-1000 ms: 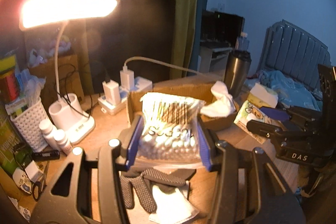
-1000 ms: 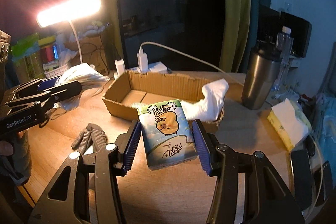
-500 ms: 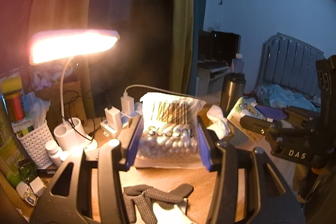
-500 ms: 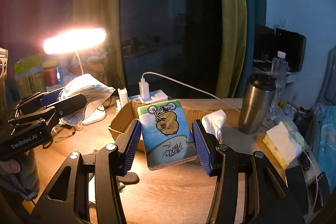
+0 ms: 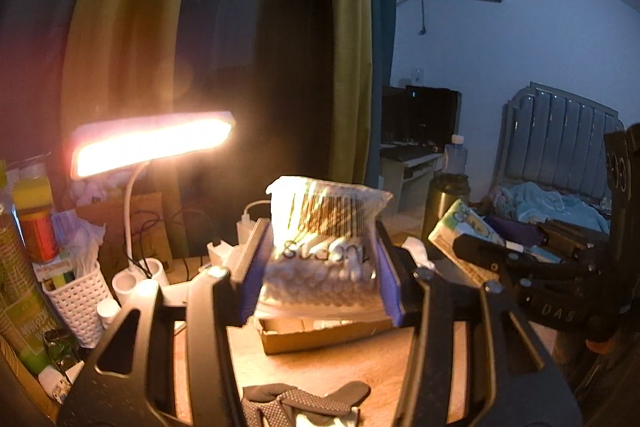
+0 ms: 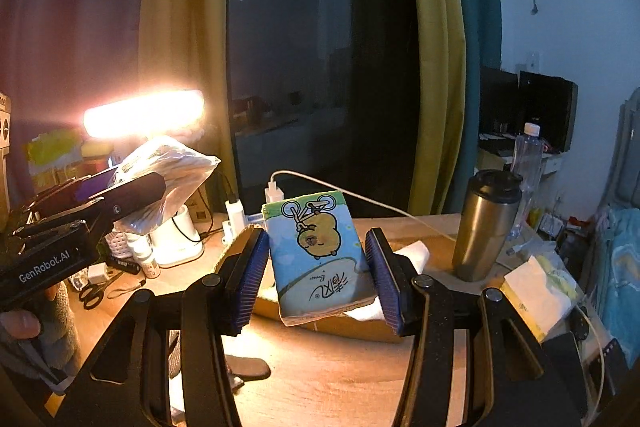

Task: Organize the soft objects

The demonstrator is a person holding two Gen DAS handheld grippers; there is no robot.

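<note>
Two soft packs held aloft above a cardboard box, seen left to right. The left gripper [image 5: 320,263] has its fingers closed about halfway on one clear bag of cotton swabs [image 5: 324,247], pads pressed into both sides; the bag hangs above the near edge of the cardboard box [image 5: 320,335] and clear of the tabletop [image 5: 340,367]. The right gripper [image 6: 316,279] likewise has its fingers partly closed on one tissue pack [image 6: 320,251] printed with a cartoon animal, held over the same box. Inside the box lies one white cloth [image 6: 412,253], apparently already sorted. Outside it, one dark glove [image 5: 304,401] rests on the tabletop near the viewer, and one opened yellow tissue packet [image 6: 536,295] lies at the right, beside one steel tumbler [image 6: 486,223]. By this count, one soft item is placed, two are in transit, and two appear to remain; the task looks roughly midway.
</note>
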